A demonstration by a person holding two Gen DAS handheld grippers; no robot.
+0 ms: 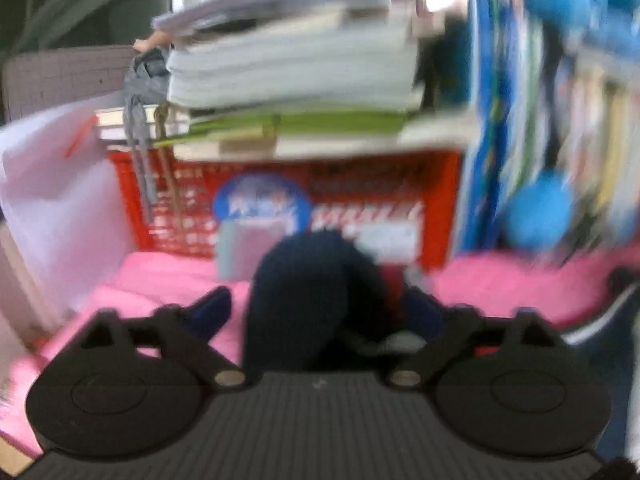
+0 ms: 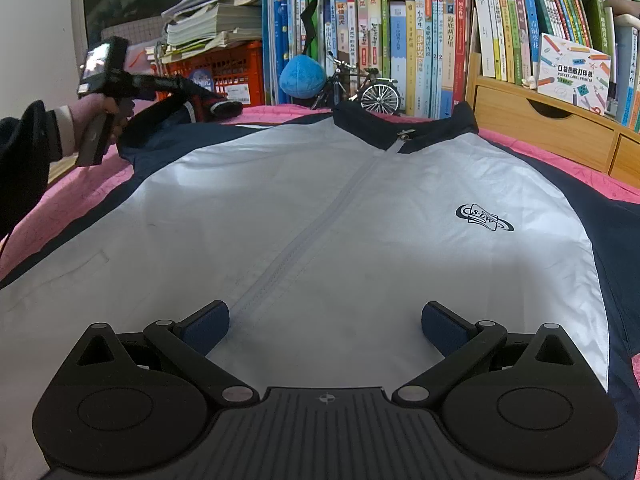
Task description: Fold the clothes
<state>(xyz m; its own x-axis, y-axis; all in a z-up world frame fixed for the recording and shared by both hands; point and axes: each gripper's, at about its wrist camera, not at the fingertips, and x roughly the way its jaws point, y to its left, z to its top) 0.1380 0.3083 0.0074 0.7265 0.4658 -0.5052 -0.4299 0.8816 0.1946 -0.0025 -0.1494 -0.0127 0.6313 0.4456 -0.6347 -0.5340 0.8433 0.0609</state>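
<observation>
Starting in the blurred left wrist view, a dark navy sleeve cuff [image 1: 304, 300] is seen bunched between the left gripper [image 1: 320, 312] pads over the pink bedspread [image 1: 500, 288]; whether it is truly pinched cannot be told. Over in the right wrist view, the right gripper [image 2: 325, 320] is held wide open and empty above the jacket [image 2: 320, 208], which is spread flat, zipped, collar far. No fold is made yet; both sleeves and body remain.

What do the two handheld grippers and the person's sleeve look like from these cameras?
Both the left gripper and the right gripper are matte black with ribbed bases, round side discs, silver pivot pins, angled link arms and dark blue finger pads. The person's hand wears a dark sleeve over a white cuff.
</observation>
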